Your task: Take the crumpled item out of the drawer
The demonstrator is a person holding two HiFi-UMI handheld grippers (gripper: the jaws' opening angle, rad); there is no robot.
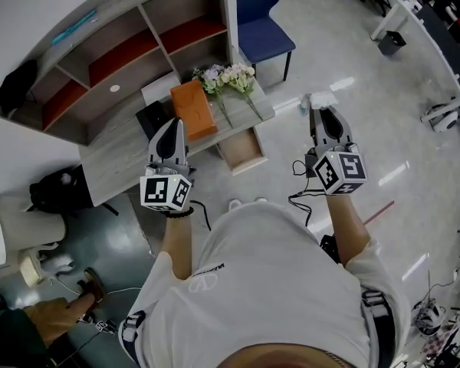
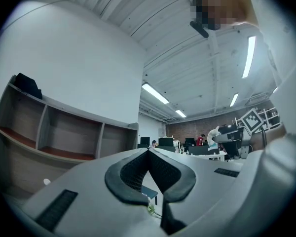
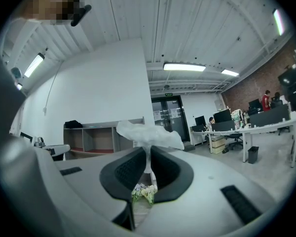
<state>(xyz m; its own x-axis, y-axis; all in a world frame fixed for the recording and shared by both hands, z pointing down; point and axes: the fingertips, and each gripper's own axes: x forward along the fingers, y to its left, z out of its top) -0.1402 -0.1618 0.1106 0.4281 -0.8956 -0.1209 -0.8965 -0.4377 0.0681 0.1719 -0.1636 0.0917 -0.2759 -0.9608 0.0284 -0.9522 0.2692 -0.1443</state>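
Right of centre in the head view, the right gripper [image 1: 322, 113] is clenched on a crumpled white paper tissue [image 3: 148, 131], held well apart from the open pale wooden drawer [image 1: 231, 159] at centre, while the left gripper [image 1: 171, 126], centre-left, is clenched with nothing between its jaws

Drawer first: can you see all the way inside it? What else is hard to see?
Drawer: head view, back end tucked under the desk.
Crumpled item: right gripper view, lower part hidden inside the right gripper; paper or plastic, unclear.
Black bundle on the shelf: head view, too small to name.
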